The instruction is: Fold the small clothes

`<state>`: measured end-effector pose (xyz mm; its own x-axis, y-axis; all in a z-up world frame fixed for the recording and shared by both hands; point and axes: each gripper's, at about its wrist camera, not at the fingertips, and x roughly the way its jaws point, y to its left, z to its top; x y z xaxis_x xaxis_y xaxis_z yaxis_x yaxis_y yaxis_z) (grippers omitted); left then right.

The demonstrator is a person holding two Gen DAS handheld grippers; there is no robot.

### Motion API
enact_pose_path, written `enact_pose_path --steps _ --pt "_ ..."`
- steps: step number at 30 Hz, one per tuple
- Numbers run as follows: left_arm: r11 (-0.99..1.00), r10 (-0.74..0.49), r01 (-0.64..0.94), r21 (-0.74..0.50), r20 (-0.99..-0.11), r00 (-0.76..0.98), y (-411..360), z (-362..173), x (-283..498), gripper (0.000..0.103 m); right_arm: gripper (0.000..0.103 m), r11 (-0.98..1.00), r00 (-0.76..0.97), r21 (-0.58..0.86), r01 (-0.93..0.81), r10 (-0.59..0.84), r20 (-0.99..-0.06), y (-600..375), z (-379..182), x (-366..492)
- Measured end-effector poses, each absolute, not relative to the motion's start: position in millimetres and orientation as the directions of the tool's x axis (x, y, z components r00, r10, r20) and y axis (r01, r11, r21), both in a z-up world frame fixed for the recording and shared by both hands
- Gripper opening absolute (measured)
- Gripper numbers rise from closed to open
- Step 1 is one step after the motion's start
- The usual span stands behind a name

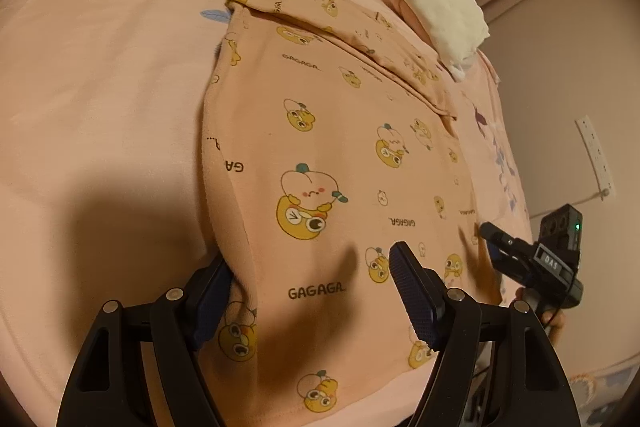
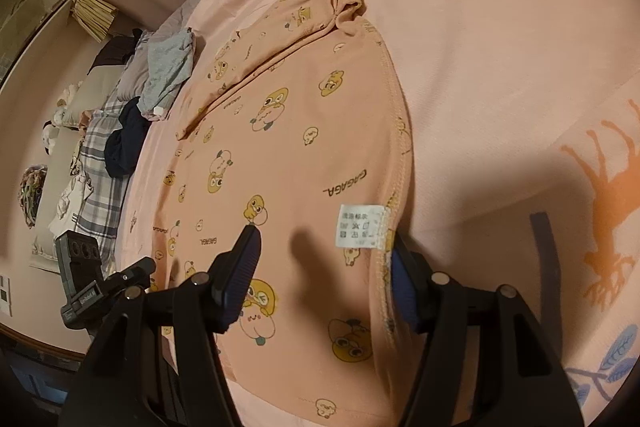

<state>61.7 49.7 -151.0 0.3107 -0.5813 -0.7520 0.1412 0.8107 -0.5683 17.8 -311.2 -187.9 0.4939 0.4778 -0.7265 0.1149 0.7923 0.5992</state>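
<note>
Here a pink shirt [image 1: 332, 155] with yellow cartoon prints lies spread on a pink bed [image 1: 100, 75], its far part folded over into a band across the body. In the left wrist view the left hand-held gripper [image 1: 308, 291] straddles the shirt's left edge: one pad sits at or under that curved hem, the other rests above the cloth further right, jaws standing wide and not pinching. Whether the hidden pad touches the fabric cannot be told. In the right wrist view the right hand-held gripper [image 2: 320, 275] does likewise at the stitched right hem, beside a white care label [image 2: 360, 225]; its jaws are also apart, with nothing clamped.

Bare sheet lies open beyond both side hems, wide on the left in the left view and on the right in the right view. At the far edge, a white folded cloth [image 1: 444, 15] sits just beside the shirt's far right corner. Along the bed's left side lie a grey garment [image 2: 170, 67], a dark one [image 2: 126, 143] and plaid fabric [image 2: 100, 163].
</note>
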Motion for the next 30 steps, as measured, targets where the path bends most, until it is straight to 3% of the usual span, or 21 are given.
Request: enact_pose_path --steps 30 --pt "0.697 -0.704 0.094 -0.711 -0.654 0.279 70 -154 34 0.074 0.058 0.73 0.473 0.673 0.12 0.553 -0.685 -314 -191 -15"
